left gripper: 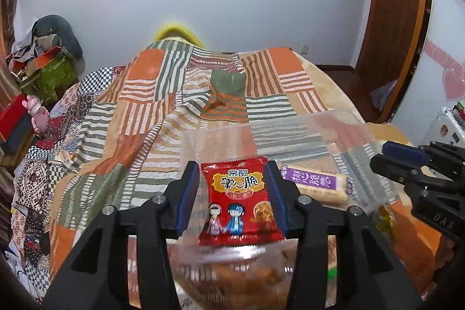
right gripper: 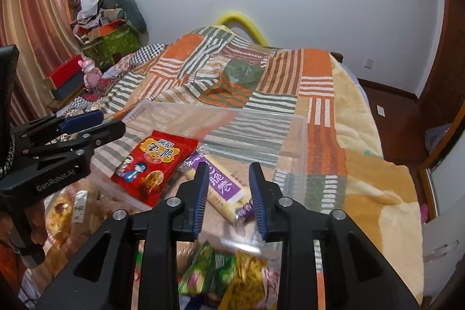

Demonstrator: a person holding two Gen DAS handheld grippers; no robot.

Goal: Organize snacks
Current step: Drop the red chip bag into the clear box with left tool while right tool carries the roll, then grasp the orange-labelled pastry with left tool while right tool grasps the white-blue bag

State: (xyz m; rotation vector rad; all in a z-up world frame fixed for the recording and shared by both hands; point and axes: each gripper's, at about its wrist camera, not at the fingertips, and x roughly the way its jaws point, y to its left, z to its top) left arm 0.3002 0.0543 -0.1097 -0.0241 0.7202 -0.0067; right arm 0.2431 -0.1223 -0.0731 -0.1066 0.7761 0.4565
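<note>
A clear plastic bin (left gripper: 305, 121) (right gripper: 293, 147) stands on the bed. Inside it lie a red snack packet (left gripper: 241, 202) (right gripper: 152, 164) and a long pale snack bar with a purple label (left gripper: 314, 182) (right gripper: 223, 182). My left gripper (left gripper: 234, 193) is open with its pads on either side of the red packet, which lies flat in the bin. My right gripper (right gripper: 229, 193) is open and empty above the purple bar. Each gripper shows in the other's view: the right one (left gripper: 407, 161), the left one (right gripper: 78, 124).
Loose snack packets lie in front of the bin: green and yellow ones (right gripper: 226, 275) and orange ones (right gripper: 64, 211). The bed has a striped patchwork blanket (right gripper: 247, 83). Boxes and a pink toy (right gripper: 91, 74) stand at the left. A wooden door (left gripper: 392, 19) is on the right.
</note>
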